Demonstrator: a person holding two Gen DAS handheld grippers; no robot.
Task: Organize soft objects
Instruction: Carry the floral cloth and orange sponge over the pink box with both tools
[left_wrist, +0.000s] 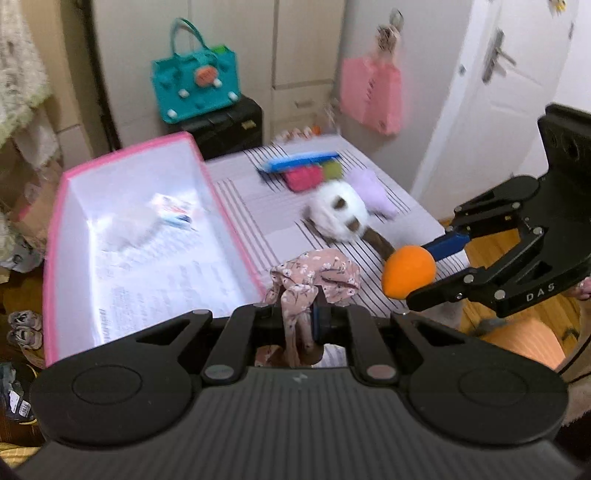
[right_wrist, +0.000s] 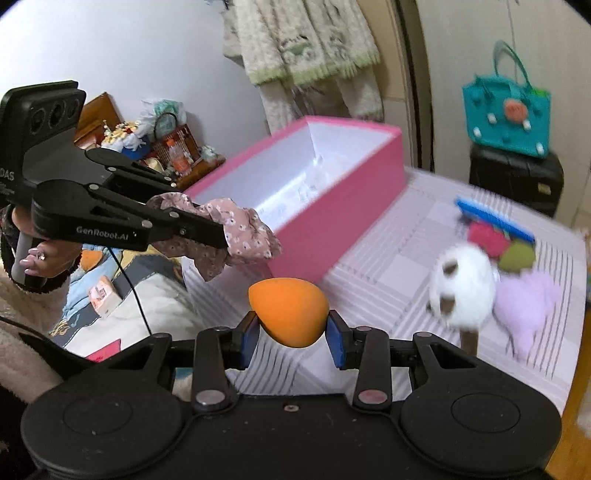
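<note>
Scrunchie, floral pink, hangs clamped in the left gripper, whose jaws are pinched tight on the fabric. Orange sponge sits squeezed between the right gripper's blue pads. Ahead of the left gripper lies the pink box; beyond the right one, a white plush and purple plush rest on the striped table.

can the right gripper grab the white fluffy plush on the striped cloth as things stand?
Probably not yet: the right gripper has its jaws shut on the orange egg-shaped sponge. The white fluffy plush itself lies uncovered on the striped cloth.
</note>
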